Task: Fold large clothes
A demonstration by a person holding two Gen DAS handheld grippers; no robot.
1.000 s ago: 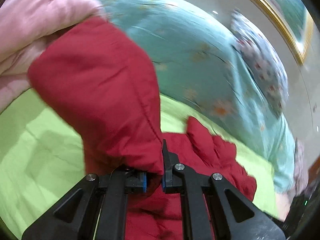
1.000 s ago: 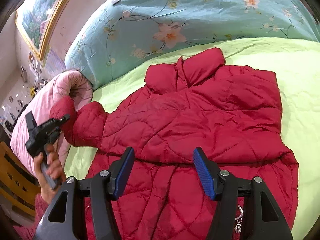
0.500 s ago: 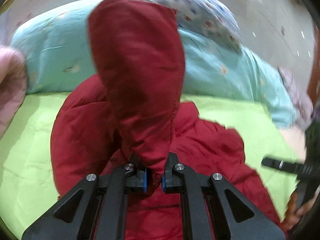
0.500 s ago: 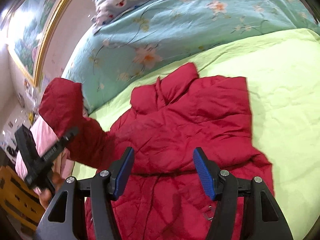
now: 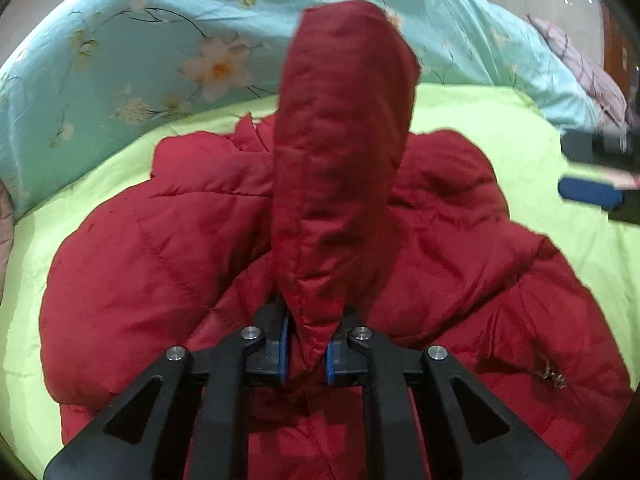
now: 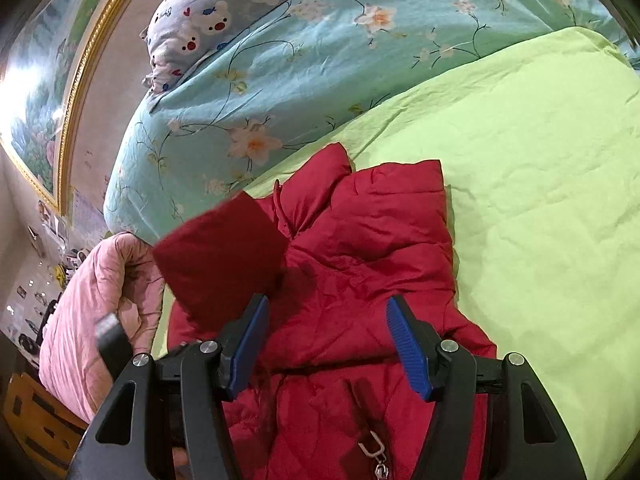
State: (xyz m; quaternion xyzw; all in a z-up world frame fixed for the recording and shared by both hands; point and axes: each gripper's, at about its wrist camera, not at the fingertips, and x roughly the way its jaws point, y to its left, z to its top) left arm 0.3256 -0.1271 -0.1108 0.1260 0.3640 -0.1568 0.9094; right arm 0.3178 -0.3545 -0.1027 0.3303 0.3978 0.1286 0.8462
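Sleeve [image 5: 340,160] now swung from beside the pink quilt [image 6: 80,304] over the red jacket [image 5: 460,260] on the bed [image 6: 540,200]. Left gripper [image 5: 306,354] clamped on sleeve cuff. Right gripper [image 6: 324,344] half open above jacket, apparently empty.

A red quilted puffer jacket [image 6: 360,280] is spread on the lime-green bedsheet [image 6: 540,200], collar toward the floral quilt. One sleeve [image 5: 340,160] is raised above the body, its cuff end pinched.
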